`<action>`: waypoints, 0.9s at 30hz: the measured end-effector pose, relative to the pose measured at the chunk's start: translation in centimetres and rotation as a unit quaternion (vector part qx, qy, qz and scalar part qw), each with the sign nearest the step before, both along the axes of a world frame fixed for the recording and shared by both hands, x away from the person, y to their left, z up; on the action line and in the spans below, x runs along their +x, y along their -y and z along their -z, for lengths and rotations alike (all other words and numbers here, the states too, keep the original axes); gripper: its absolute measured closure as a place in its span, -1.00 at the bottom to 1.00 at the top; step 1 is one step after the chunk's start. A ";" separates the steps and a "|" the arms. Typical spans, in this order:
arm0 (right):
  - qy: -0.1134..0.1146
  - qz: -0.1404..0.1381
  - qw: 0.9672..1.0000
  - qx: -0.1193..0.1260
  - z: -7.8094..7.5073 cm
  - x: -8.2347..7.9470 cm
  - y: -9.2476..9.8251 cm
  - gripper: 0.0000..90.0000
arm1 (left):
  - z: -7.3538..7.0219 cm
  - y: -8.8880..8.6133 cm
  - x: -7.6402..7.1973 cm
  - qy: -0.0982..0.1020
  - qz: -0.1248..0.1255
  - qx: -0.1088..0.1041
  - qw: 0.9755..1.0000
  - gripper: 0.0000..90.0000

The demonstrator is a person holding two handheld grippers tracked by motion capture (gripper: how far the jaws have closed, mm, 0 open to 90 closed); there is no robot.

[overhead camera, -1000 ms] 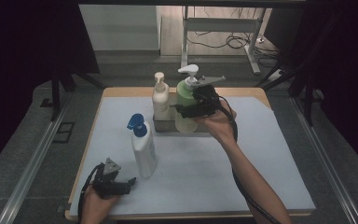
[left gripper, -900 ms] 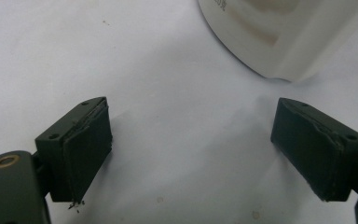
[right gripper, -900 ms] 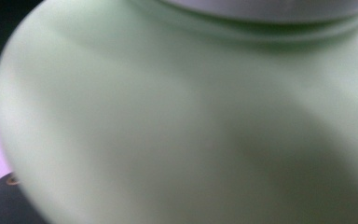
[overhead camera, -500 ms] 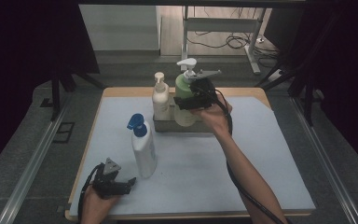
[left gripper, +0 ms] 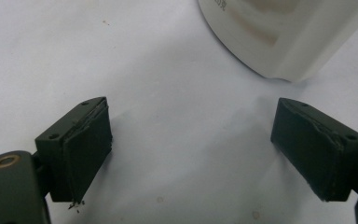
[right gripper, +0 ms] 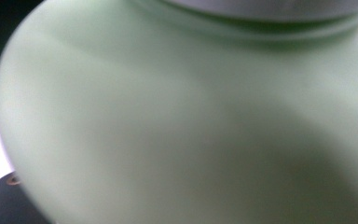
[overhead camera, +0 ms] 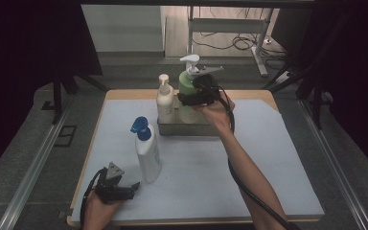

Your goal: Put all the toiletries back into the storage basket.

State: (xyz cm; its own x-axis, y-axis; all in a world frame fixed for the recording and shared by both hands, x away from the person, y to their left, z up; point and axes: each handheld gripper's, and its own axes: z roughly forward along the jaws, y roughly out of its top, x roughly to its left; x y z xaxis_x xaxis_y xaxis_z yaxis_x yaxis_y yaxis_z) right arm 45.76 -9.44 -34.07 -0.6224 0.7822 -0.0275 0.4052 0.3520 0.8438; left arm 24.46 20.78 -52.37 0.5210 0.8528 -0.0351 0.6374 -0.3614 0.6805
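My right gripper [overhead camera: 188, 99] is shut on a pale green pump bottle [overhead camera: 187, 84], gripping its side at the far middle of the table. The green body [right gripper: 191, 116] sits right up against the right gripper view. Its lower part is inside a metal tray [overhead camera: 187, 128], beside a cream pump bottle [overhead camera: 165, 100] that stands in the tray; I cannot tell whether it rests on the tray floor. At the near left, my left gripper [overhead camera: 133, 188] lies on the mat, open and holding nothing [left gripper: 191, 149]. A white bottle with a blue pump [overhead camera: 147, 153] stands just beyond it, its base [left gripper: 279, 32] ahead of the jaws.
A light blue mat [overhead camera: 268, 158] covers the wooden tabletop. Metal rails run along both sides of the table, and dark curtains hang left and right. A desk frame and cables lie on the floor behind the table.
My right gripper has carried the green bottle a little farther from the person and slightly left, toward the cream bottle. The left gripper and the white bottle have stayed put.
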 end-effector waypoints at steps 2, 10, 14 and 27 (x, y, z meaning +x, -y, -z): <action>0.000 0.001 1.000 0.000 0.1 0.2 -0.2 -0.73 | 0.0 0.0 0.0 0.000 0.000 0.000 1.000 -0.73; -0.001 0.004 1.000 0.000 1.3 1.1 -0.8 -0.73 | 0.0 0.0 0.0 -0.001 0.002 0.002 1.000 -0.73; -0.003 0.006 1.000 0.002 2.0 1.4 -0.8 -0.73 | 0.0 0.0 0.0 -0.001 0.002 0.002 1.000 -0.73; -0.016 0.001 1.000 -0.007 4.4 1.9 -1.3 -0.74 | 0.0 0.0 0.0 0.000 0.002 0.001 1.000 -0.73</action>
State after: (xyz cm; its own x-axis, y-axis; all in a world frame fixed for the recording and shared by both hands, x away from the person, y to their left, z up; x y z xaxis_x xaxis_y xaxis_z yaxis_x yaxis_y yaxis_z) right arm 47.69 -8.15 -38.45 -0.6218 0.7830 -0.0184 0.4319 0.3625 0.8259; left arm 24.46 20.81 -52.36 0.5236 0.8513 -0.0333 0.6368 -0.3651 0.6791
